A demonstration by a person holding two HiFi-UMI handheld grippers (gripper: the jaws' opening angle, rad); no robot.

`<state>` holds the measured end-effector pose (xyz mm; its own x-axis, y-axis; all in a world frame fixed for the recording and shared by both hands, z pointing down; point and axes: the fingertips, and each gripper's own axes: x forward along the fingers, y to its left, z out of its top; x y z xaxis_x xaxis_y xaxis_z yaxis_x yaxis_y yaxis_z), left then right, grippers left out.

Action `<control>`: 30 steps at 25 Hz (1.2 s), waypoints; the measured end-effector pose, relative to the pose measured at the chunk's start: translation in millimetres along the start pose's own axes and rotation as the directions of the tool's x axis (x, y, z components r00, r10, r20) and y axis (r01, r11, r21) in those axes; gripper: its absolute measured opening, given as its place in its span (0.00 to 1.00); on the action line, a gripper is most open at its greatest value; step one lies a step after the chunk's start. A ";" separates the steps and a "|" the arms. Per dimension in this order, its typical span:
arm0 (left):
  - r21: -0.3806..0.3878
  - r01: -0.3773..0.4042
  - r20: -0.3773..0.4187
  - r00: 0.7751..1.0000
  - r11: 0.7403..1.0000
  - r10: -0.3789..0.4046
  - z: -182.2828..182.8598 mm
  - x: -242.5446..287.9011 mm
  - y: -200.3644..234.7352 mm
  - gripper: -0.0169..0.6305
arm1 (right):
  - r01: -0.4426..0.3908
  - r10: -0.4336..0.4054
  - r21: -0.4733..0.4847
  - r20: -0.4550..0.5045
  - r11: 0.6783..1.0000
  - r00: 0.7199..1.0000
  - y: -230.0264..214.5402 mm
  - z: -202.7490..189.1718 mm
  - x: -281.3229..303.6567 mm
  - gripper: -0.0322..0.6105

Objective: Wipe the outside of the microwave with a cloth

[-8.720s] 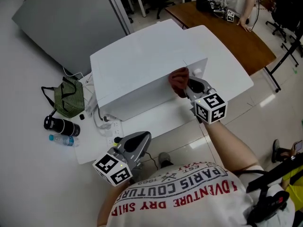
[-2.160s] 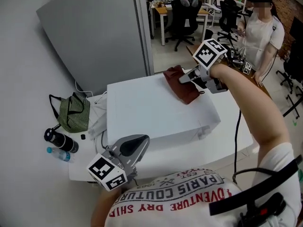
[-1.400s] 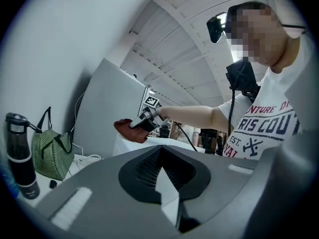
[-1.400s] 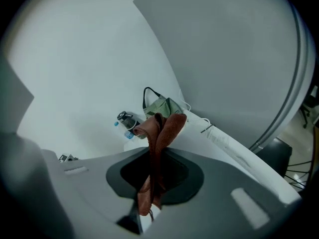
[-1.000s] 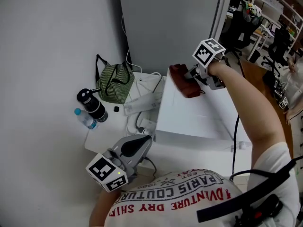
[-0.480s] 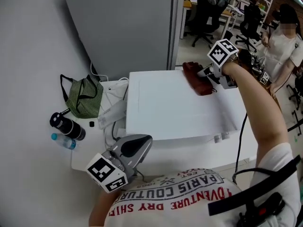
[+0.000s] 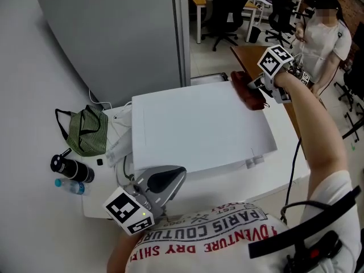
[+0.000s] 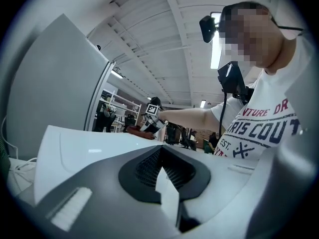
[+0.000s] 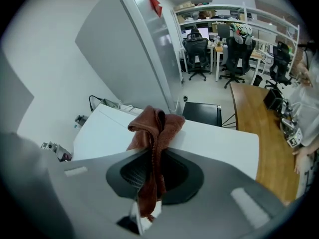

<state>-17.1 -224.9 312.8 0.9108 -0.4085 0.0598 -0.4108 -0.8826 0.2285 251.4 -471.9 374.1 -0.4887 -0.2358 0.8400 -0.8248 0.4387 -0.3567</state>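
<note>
Far right on the microwave top, the right claw clamped the brown cloth, which bunched past its tips; the left claw sat closed, empty, near.

My white bench carries the microwave, plus a green bag, black flask and water bottle at its left.

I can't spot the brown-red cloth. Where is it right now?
The cloth is at the head view's upper right, held in the right gripper and resting on the microwave's far right top corner, near the wooden desk.
</note>
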 end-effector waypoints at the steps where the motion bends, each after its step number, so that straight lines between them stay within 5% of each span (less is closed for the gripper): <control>1: -0.003 0.004 -0.003 1.000 1.000 -0.004 0.4 0.6 -1.0 0.03 | -0.004 0.004 0.007 0.014 1.000 1.000 -1.6 -0.7 -1.2 0.11; 8: 0.006 0.021 -0.038 0.999 1.000 -0.021 -3.5 -11.0 -11.1 0.04 | 0.009 0.019 -0.111 0.248 0.994 0.969 33.5 6.9 -23.4 0.11; 13: -0.011 0.055 -0.021 0.998 0.998 -0.055 -5.0 -31.4 -13.5 0.04 | 0.036 0.143 -0.304 0.546 0.952 0.825 129.9 -0.1 -68.3 0.11; 18: -0.024 0.096 -0.007 0.995 0.995 -0.096 -15.6 -56.9 -17.7 0.03 | 0.088 0.264 -0.442 0.670 0.893 0.693 238.5 -64.7 -80.2 0.11; 25: -0.128 0.048 -0.037 0.998 0.991 -0.053 -62.0 -79.3 -41.4 0.03 | -0.077 0.388 -0.452 0.654 0.889 0.649 329.1 -198.5 -35.8 0.11; 30: -0.096 0.046 -0.035 0.998 0.994 -0.050 -78.5 -77.7 -113.0 0.03 | -0.145 0.412 -0.428 0.640 0.892 0.649 346.5 -291.5 -28.0 0.12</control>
<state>-38.3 -75.2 358.6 0.9310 -0.3556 0.0826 -0.3625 -0.8742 0.3231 62.2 -60.4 346.1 -0.8388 -0.5269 0.1367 -0.5435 0.7964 -0.2653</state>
